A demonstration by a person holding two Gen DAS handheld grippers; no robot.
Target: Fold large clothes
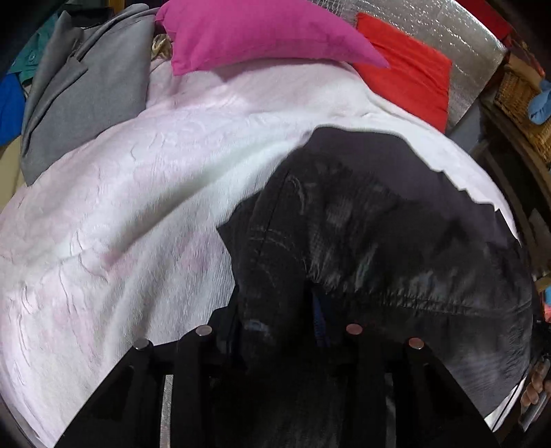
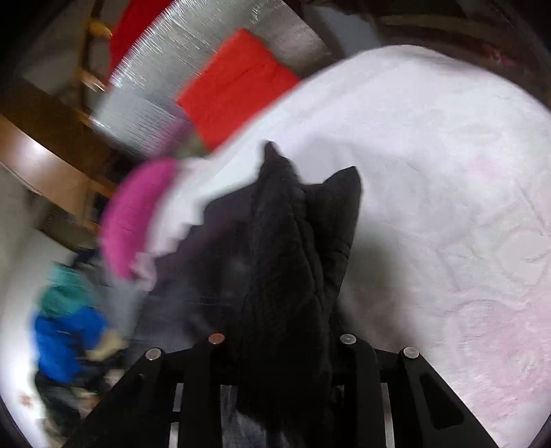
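Observation:
A large black garment [image 1: 372, 237], like worn dark denim, lies on a white-pink bedspread [image 1: 120, 206]. My left gripper [image 1: 279, 331] is shut on a bunched edge of the black garment, which spreads away to the right. My right gripper [image 2: 282, 339] is shut on another part of the same black garment [image 2: 286, 241], which bunches up between its fingers and rises in front of the camera. The right wrist view is motion-blurred. The fingertips of both grippers are hidden by the cloth.
A magenta cloth [image 1: 255, 31], a grey garment [image 1: 82, 93] and a red folded cloth [image 1: 409, 75] lie at the far side of the bedspread. Blue and teal clothes [image 2: 65, 331] are heaped to the left in the right wrist view. Wooden furniture [image 2: 51, 155] stands beyond.

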